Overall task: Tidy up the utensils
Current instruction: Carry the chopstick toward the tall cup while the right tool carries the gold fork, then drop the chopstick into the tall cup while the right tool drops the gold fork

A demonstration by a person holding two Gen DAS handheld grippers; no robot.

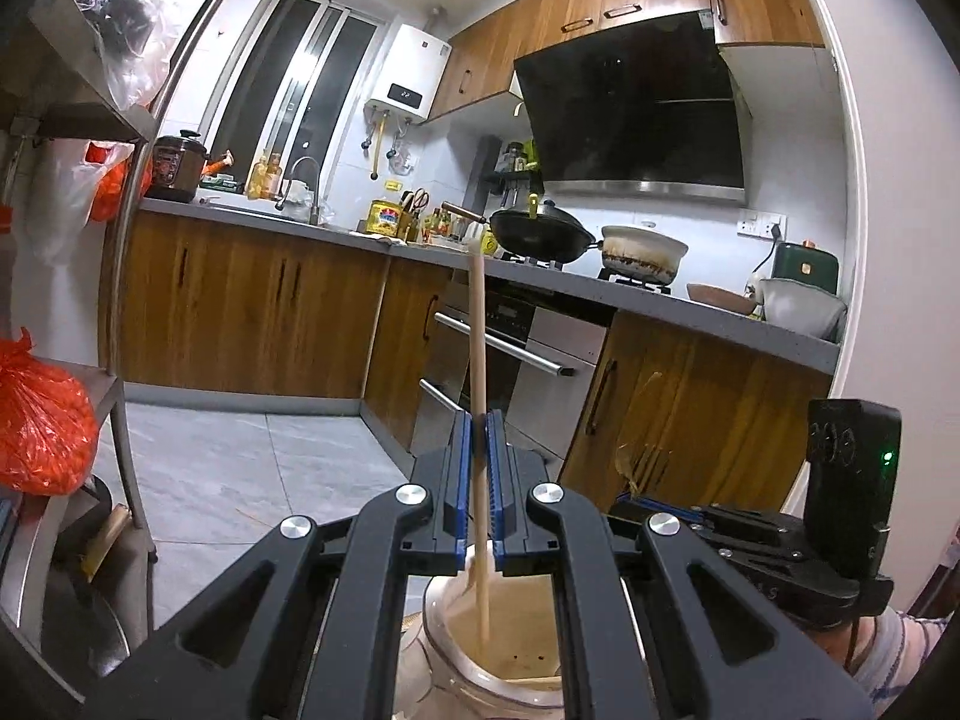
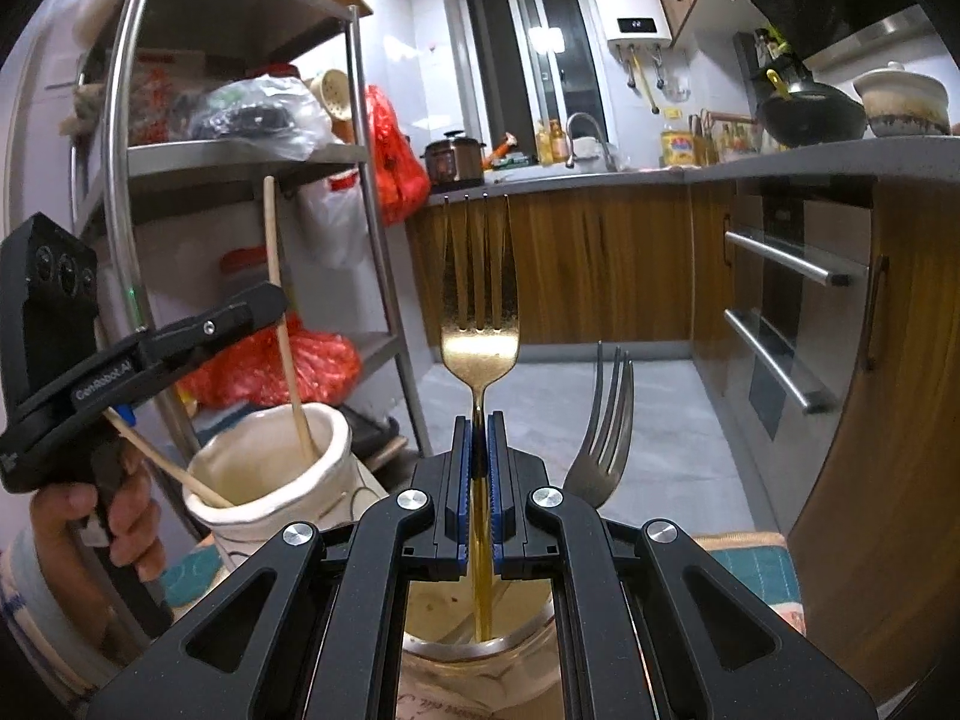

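Two black grippers are held nearly level over holders. The left gripper (image 1: 480,420) is pinched on a pale wooden chopstick (image 1: 477,324), its lower end inside a cream ceramic holder (image 2: 270,468). The right gripper (image 2: 480,420) is clamped on a gold metal fork (image 2: 479,324), tines up, its handle in a clear glass jar (image 2: 480,654). Only the right view shows a silver fork (image 2: 603,432) standing just right, and the person's hand (image 2: 90,528).

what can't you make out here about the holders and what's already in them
- Left wrist view: the cup's body and what it stands on, hidden by the left tool and the bottom edge.
- Left wrist view: the chopstick's lower tip, lost inside the cup.
- Right wrist view: the glass jar's base and the gold fork's handle end, hidden by the right tool.
- Right wrist view: the silver fork's handle, behind the same tool.
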